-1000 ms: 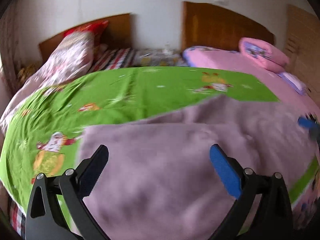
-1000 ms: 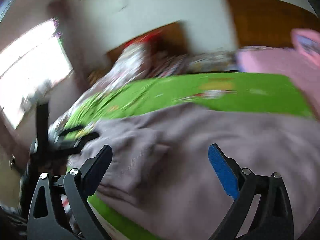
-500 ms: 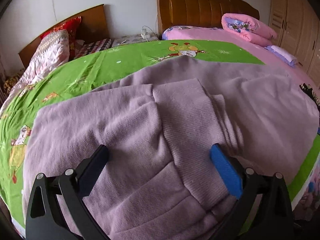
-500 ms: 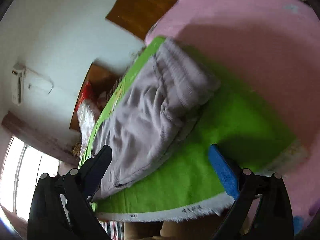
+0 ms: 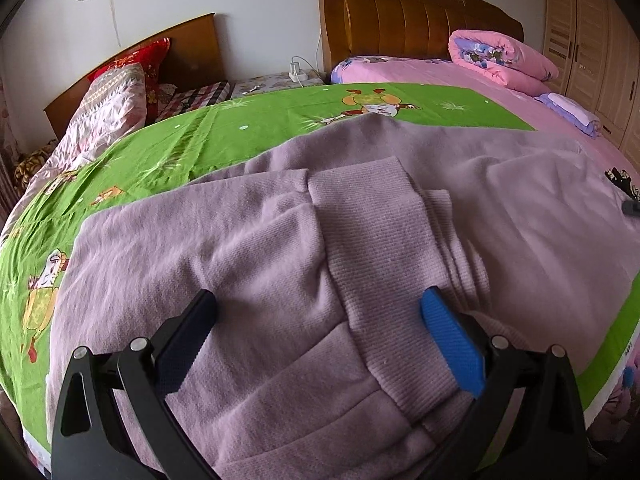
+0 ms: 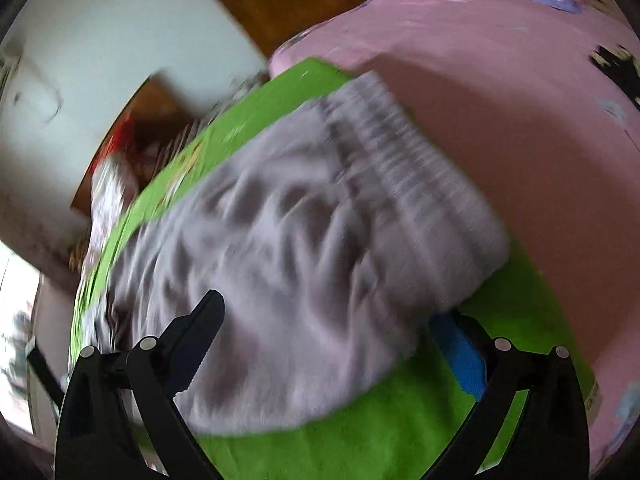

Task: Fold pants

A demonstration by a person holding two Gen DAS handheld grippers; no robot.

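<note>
Lilac knit pants (image 5: pixel 280 248) lie spread on a green cartoon sheet (image 5: pixel 248 128), with the ribbed cuffs (image 5: pixel 372 220) folded onto the middle. My left gripper (image 5: pixel 316 320) is open, its fingers straddling the ribbed cuff close above the cloth. In the blurred right wrist view the pants (image 6: pixel 300 240) show with their ribbed waistband (image 6: pixel 412 168) at the far end. My right gripper (image 6: pixel 328 324) is open over the pants' near edge, its blue pad (image 6: pixel 460 356) partly behind the cloth.
The green sheet lies on a pink-sheeted bed (image 5: pixel 560 132) with a rolled pink quilt (image 5: pixel 500 60) and wooden headboard (image 5: pixel 400 12). A second bed with a patterned quilt (image 5: pixel 108 108) stands at left. Wardrobes (image 5: pixel 592 32) stand at right.
The left gripper has closed in on the pants' folded cuffs and lowered slightly. The right gripper has swung round from the left side to the waistband end and moved nearer the cloth.
</note>
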